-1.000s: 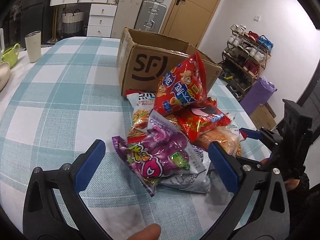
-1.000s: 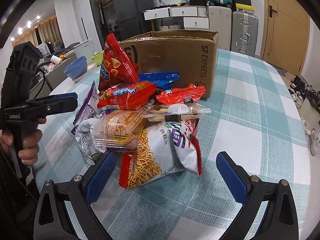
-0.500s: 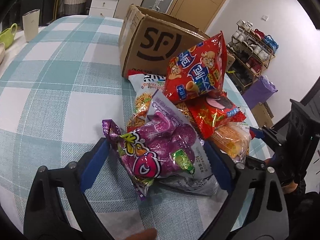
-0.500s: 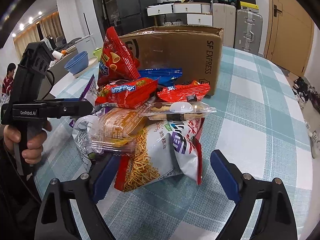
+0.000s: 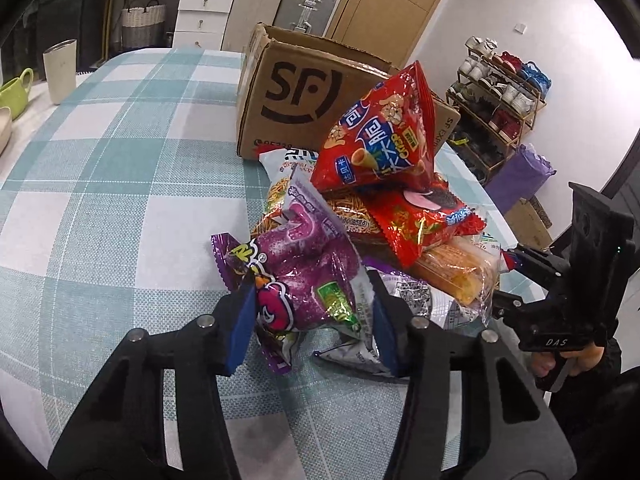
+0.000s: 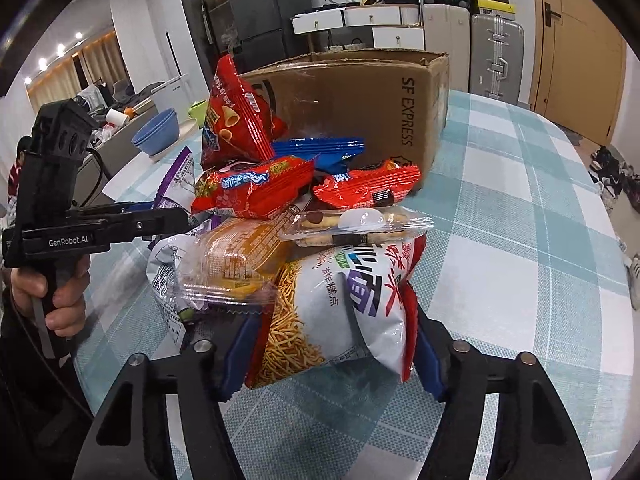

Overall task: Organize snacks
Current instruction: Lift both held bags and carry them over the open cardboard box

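Cardboard box (image 5: 320,92): open-topped, on the checked table (image 5: 100,184), beyond both sets of fingers.

Snack pile (image 6: 280,216): heaped against the box, ahead of the fingertips.

Right gripper (image 6: 332,356): level, low over the table, fingers pinching the white noodle bag (image 6: 340,300).

Left gripper (image 5: 312,320): level, fingers clamped on the purple packet (image 5: 296,272).

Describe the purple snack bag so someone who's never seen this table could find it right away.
Start at the cardboard box on the checked tablecloth; a heap of snacks sits in front of it. The purple bag lies at the heap's near edge, pinched in the left gripper. Unlike the red packets around it, it is glittery purple.
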Demonstrator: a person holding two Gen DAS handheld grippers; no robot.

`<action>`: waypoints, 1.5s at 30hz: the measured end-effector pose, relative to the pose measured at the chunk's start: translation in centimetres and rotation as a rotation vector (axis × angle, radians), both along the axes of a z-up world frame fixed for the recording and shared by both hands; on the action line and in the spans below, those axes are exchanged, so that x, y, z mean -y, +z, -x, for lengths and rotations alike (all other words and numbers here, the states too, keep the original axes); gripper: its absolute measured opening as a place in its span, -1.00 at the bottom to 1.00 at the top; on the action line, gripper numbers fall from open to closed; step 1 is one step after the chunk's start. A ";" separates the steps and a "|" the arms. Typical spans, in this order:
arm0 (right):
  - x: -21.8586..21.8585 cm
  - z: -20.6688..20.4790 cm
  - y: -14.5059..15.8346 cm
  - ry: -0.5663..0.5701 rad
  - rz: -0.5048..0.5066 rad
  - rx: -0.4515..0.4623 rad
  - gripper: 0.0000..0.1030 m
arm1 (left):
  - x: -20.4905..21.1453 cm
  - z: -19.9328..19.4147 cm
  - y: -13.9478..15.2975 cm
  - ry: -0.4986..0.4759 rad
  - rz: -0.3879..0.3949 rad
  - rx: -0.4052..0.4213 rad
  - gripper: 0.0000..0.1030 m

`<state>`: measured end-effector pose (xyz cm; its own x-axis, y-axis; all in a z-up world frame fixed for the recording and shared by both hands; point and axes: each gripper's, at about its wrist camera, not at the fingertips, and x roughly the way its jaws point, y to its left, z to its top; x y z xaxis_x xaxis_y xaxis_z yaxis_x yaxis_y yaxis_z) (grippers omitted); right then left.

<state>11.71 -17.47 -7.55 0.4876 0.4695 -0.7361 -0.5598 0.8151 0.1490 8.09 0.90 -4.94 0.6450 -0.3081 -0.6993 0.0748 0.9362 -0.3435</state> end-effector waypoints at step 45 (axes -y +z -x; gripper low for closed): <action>5.3 3.3 6.4 -0.193 -0.009 0.210 0.20 | 0.1 5.0 7.3 0.036 -0.060 0.187 -0.25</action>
<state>8.44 -22.75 -1.11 0.7102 0.3592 -0.6054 -0.4138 0.9088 0.0538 3.13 0.78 2.33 0.7752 -0.2436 -0.5829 0.0980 0.9579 -0.2700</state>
